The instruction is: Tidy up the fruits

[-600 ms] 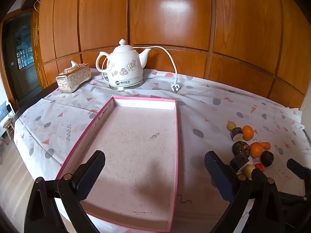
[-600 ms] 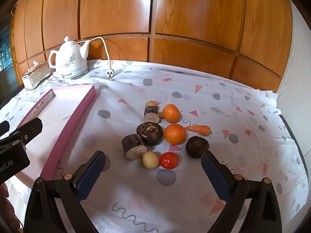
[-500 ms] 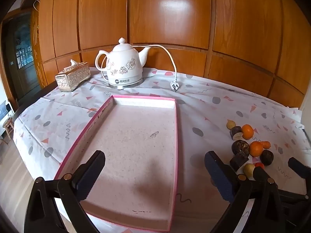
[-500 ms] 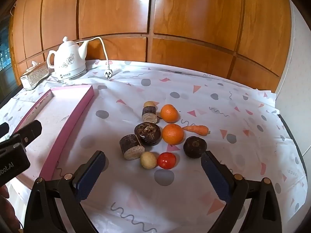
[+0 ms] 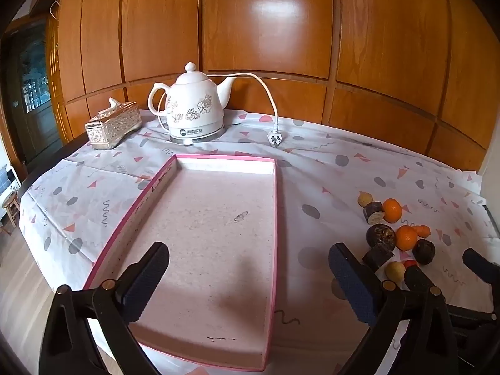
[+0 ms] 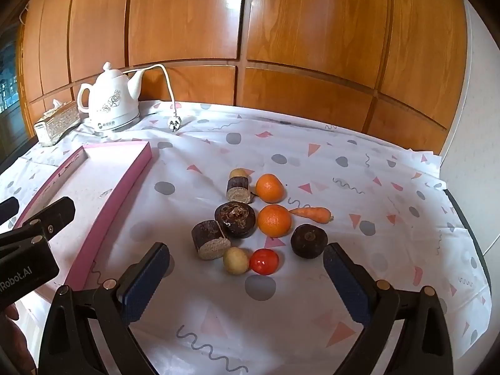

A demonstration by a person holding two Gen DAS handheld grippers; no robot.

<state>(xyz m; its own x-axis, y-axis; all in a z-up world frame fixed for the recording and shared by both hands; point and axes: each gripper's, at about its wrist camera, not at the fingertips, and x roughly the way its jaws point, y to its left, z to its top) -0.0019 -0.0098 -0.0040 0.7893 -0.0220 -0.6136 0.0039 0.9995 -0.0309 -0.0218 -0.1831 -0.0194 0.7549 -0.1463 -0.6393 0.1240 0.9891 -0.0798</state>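
Right gripper (image 6: 245, 275) at bottom of right wrist view, jaws spread wide, nothing between them. Fingers hang over the tablecloth (image 6: 390, 218), just short of the fruit cluster at frame centre.

Nearest to the fingertips: small yellowish round fruit (image 6: 236, 260) touching a red tomato (image 6: 264, 261). Left of them, a dark cut cylinder piece (image 6: 210, 239) lying on its side, pale cut face toward camera. Right, a dark round fruit (image 6: 309, 240), apart from the tomato. Next row up: big dark brown fruit (image 6: 235, 219) touching the cylinder, near orange (image 6: 274, 220) beside it, small carrot (image 6: 312, 213) to the right. Farther: second dark cut piece (image 6: 238, 189), far orange (image 6: 269, 188), and a small tan fruit (image 6: 238, 173) just behind the cut piece. All on the cloth, none in the tray.

Left gripper (image 5: 248, 278) at bottom of left wrist view, also wide, holding nothing, poised over the near half of the pink tray (image 5: 125, 225). Tray sits left of the fruit, well apart; floor bare apart from small marks. Same gripper shows at left edge of right view.

Far end, upper left of both views: white electric kettle (image 5: 195, 111) on its base, cord looping to an unplugged plug (image 5: 275, 139) on the cloth, tissue box (image 5: 113, 125) left of kettle. Wood-panel wall (image 5: 265, 31) behind.
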